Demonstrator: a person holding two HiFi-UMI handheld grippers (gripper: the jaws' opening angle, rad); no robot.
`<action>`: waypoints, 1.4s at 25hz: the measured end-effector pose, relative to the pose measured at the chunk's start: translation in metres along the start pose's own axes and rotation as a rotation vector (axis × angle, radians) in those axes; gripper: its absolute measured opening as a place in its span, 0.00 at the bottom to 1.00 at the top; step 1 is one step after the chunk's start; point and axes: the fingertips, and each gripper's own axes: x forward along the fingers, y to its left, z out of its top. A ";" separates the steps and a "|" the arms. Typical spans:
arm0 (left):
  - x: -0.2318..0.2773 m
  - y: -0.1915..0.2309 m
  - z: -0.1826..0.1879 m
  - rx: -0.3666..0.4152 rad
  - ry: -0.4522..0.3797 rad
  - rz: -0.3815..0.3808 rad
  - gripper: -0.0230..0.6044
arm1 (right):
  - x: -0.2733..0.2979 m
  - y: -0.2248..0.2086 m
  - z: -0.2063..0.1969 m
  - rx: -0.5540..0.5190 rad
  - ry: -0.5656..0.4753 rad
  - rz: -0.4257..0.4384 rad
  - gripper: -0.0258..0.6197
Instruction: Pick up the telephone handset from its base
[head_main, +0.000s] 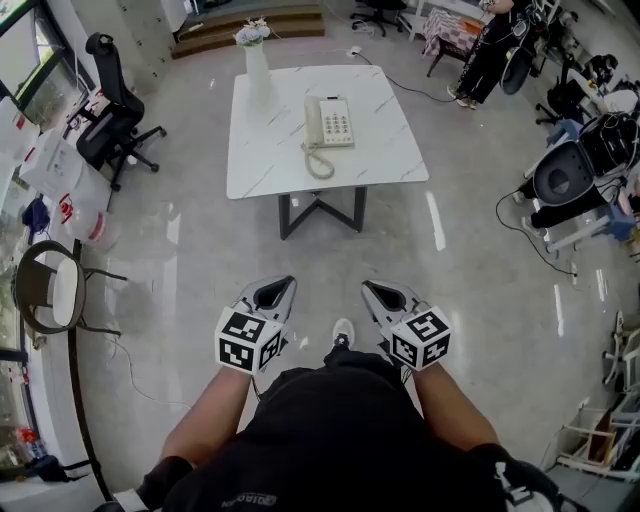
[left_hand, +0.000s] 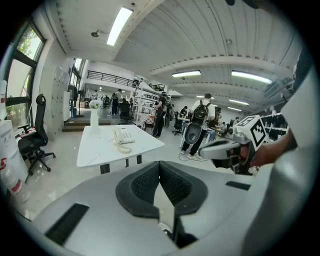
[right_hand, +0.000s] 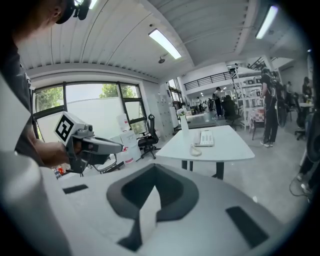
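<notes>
Dark-clad and seen from above, a person (head_main: 340, 430) holds the left gripper (head_main: 277, 288) and the right gripper (head_main: 377, 290) side by side above a glossy floor (head_main: 200, 250), each with its jaws pressed together on nothing. Ahead of them a cream push-button telephone (head_main: 330, 122) sits on a white, marble-veined desk (head_main: 270, 150) with dark legs. Its handset (head_main: 313, 120) rests in the cradle along the left side of the base (head_main: 339, 123), and a coiled cord (head_main: 318, 163) loops toward the desk's near edge. A tall white vase (head_main: 258, 70) with pale flowers stands at the far left corner. The telephone lies well apart from both pairs of jaws, across an open stretch of floor. It appears up and to the left of the jaws in the left gripper view, and up and to the right of them in the right gripper view.
</notes>
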 end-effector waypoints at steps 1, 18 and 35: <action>0.009 0.001 0.008 0.000 -0.005 0.003 0.04 | 0.003 -0.010 0.007 -0.003 -0.005 0.004 0.04; 0.114 0.005 0.061 -0.012 0.010 0.084 0.04 | 0.032 -0.131 0.040 -0.001 0.003 0.088 0.04; 0.154 0.010 0.073 -0.028 0.056 0.102 0.04 | 0.043 -0.171 0.043 0.047 0.016 0.111 0.04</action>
